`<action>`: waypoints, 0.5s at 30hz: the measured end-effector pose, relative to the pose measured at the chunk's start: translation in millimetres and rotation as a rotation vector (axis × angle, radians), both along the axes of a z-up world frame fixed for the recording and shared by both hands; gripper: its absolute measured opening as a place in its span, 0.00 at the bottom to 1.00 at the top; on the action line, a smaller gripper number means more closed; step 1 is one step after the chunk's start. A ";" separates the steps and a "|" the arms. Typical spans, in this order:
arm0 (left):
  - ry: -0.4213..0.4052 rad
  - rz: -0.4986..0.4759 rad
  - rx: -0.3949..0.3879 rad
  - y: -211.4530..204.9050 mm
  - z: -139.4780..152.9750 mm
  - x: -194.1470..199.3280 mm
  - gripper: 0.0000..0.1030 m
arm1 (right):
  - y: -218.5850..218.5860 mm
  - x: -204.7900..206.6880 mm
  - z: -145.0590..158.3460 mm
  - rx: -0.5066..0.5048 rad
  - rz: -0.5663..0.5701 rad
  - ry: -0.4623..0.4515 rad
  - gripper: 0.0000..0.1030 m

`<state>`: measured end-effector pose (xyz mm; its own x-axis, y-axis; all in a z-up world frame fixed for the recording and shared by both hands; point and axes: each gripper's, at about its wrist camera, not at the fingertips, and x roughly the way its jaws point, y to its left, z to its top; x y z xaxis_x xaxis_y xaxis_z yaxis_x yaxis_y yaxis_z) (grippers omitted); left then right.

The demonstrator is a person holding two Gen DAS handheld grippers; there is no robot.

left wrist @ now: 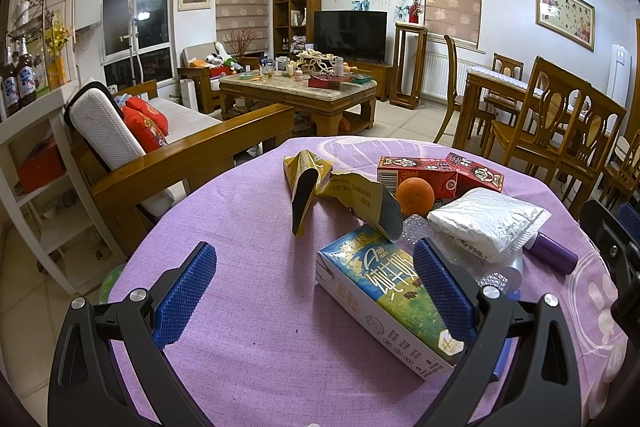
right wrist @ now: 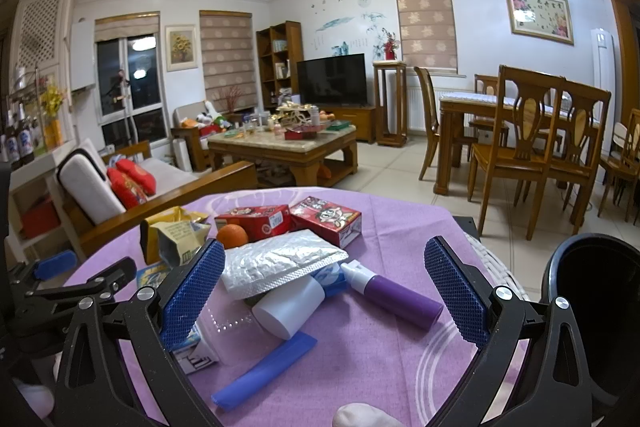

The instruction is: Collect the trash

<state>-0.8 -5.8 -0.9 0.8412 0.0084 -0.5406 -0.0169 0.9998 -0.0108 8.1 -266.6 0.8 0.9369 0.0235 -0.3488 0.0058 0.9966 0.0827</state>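
Surface (left wrist: 248, 307): a round top under a purple cloth, carrying all the litter; a living room with sofa, coffee table and dining chairs lies beyond it.
Bin (right wrist: 596, 291): a dark, open container off the right edge of the surface, seen only in the right wrist view.
Milk carton (left wrist: 384, 303): blue and green, lying flat near the front of the surface; its right part runs behind the left gripper's right pad.
Silver pouch (left wrist: 486, 223): crinkled foil, resting on top of the pile, just beside the orange.
Red cartons (left wrist: 440, 173): two, lying side by side at the far side of the pile.
Yellow wrappers (left wrist: 316, 187): torn open and crumpled, left of the red cartons.
Purple bottle (right wrist: 394, 297): on its side with a white spray head, between the right gripper's pads.
White cap (right wrist: 288, 309): lying against the purple bottle, partly under the pouch.
Blue strip (right wrist: 266, 371): flat on the cloth, nearest the right camera.
Orange (left wrist: 415, 197): whole, touching a red carton.
Left gripper (left wrist: 316, 303): jaws spread wide, holding nothing.
Right gripper (right wrist: 324, 295): jaws spread wide above the pile, holding nothing.
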 end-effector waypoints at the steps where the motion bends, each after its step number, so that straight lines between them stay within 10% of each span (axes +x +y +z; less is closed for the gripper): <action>1: 0.000 0.000 0.000 0.0 0.0 0.0 0.95 | -0.2 0.0 0.1 0.000 0.000 0.000 0.96; 15: 0.003 0.002 0.000 1.2 -2.3 0.4 0.95 | -0.9 0.4 -0.1 0.003 0.001 0.002 0.96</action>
<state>-0.4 -4.6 -3.2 0.8395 0.0098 -0.5433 -0.0186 0.9998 -0.0106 8.5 -267.5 0.8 0.9363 0.0253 -0.3504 0.0052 0.9963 0.0859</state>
